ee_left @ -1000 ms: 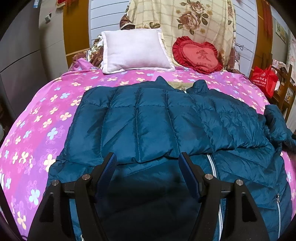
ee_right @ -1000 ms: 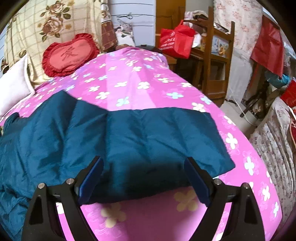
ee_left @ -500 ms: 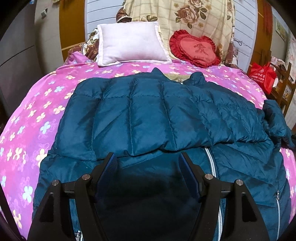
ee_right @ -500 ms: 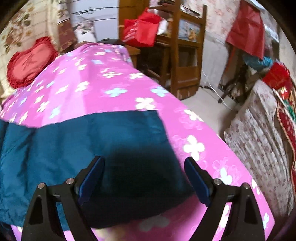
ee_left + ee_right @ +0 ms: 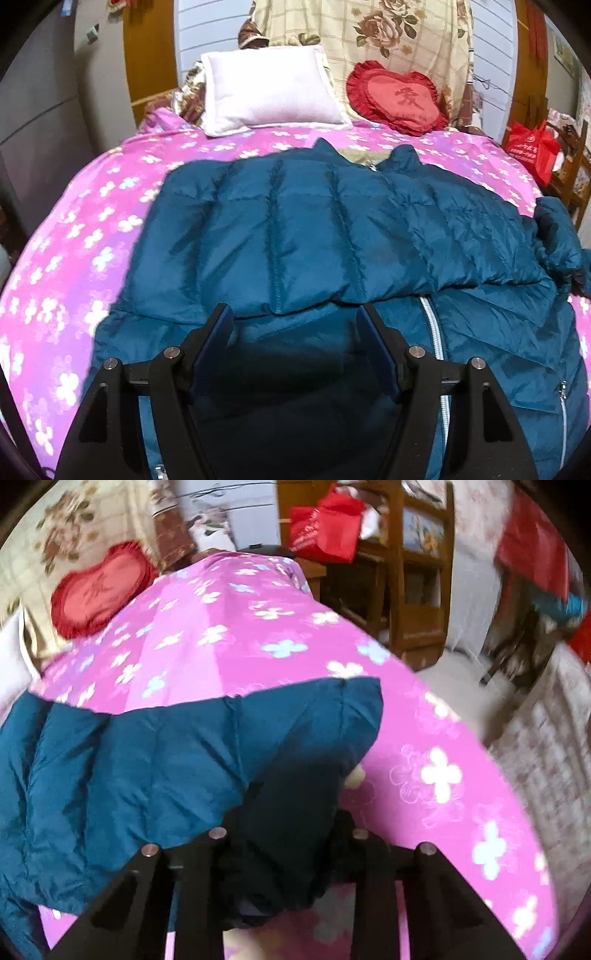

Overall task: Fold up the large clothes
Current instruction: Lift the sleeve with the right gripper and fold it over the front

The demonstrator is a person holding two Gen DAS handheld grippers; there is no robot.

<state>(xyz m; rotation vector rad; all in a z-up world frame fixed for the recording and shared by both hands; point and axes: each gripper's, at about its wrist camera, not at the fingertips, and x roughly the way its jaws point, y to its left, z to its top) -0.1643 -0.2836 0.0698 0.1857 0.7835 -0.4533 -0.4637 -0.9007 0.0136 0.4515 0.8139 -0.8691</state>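
Notably, right gripper (image 5: 284, 853) pinched the jacket (image 5: 155, 760) cuff, fingertips buried in fabric at lower centre; left gripper (image 5: 295, 347) stood spread above it.

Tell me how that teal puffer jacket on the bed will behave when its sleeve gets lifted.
The jacket likely flops: its sleeve already bunches in the shut right hand-held gripper. Quilted puffy panels suggest it is light for its bulk. The shiny shell may slide on the bedspread.
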